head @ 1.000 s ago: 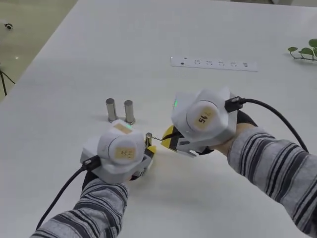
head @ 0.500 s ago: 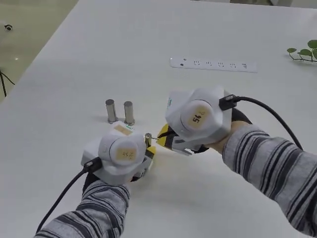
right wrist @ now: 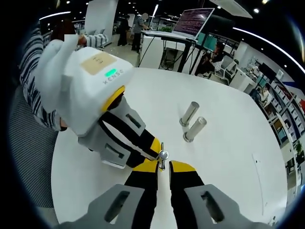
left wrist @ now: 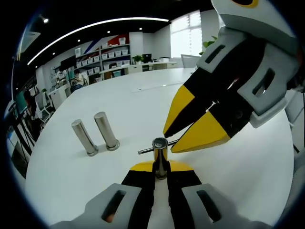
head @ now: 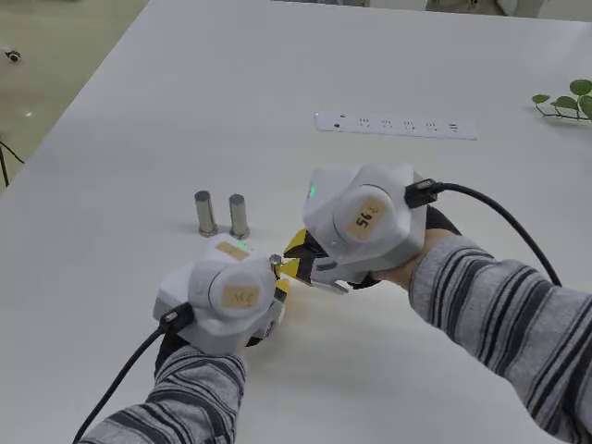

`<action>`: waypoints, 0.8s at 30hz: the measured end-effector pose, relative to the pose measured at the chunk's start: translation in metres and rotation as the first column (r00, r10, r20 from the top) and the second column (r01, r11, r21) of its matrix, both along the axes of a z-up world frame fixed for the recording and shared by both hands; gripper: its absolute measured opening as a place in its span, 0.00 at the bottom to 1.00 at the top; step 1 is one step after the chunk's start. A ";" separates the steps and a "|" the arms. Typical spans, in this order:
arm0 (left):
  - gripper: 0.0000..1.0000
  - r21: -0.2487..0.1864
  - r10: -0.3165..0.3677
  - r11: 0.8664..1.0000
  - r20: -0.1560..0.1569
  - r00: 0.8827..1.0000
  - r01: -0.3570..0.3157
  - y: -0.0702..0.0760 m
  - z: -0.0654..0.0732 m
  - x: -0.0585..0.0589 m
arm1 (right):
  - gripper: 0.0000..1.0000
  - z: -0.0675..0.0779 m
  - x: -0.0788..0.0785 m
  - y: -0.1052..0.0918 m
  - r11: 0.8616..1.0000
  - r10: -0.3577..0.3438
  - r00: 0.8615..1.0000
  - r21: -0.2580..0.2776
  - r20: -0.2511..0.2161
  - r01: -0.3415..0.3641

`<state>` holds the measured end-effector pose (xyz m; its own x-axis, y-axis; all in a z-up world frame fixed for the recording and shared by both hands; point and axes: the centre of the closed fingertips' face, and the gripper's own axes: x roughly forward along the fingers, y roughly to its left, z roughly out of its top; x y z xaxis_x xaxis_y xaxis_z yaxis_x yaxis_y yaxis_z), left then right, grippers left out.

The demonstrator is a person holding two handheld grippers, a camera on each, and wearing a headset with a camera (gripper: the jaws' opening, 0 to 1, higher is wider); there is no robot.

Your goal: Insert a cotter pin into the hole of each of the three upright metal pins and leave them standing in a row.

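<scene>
My left gripper [left wrist: 159, 168] is shut on an upright metal pin [left wrist: 160, 155], low on its shaft. The right gripper [left wrist: 177, 139] comes in from the right, shut on a thin cotter pin [left wrist: 144, 151]. That cotter pin runs through the hole near the metal pin's top, and its tip sticks out on the far side. In the right gripper view, my right gripper [right wrist: 163, 165] holds the cotter pin [right wrist: 163, 155] against the left gripper [right wrist: 143, 151]. Two more metal pins [head: 204, 213] [head: 239, 215] stand upright side by side just behind the left gripper [head: 276, 277].
A white power strip [head: 396, 125] lies further back on the white table [head: 139, 139]. A small green plant [head: 564, 100] sits at the far right. The table's left edge [head: 69, 83] drops to the floor. Black cables trail from both grippers.
The right gripper has moved left toward the left gripper, closing the gap, and the cotter pin has slid further into the held metal pin. The camera has shifted slightly.
</scene>
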<state>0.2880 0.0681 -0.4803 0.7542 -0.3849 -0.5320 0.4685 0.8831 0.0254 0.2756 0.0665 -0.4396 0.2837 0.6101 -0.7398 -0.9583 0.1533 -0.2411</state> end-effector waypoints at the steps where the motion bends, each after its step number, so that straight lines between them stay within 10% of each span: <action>1: 0.05 -0.001 0.001 1.000 -0.001 1.000 -0.001 0.000 0.000 0.000 | 0.03 0.000 0.000 -0.001 1.000 0.000 1.000 -0.002 0.000 0.000; 24: 0.05 0.000 0.014 1.000 -0.001 1.000 -0.014 0.000 0.000 0.000 | 0.00 -0.001 -0.001 0.000 1.000 0.008 1.000 0.004 0.016 -0.008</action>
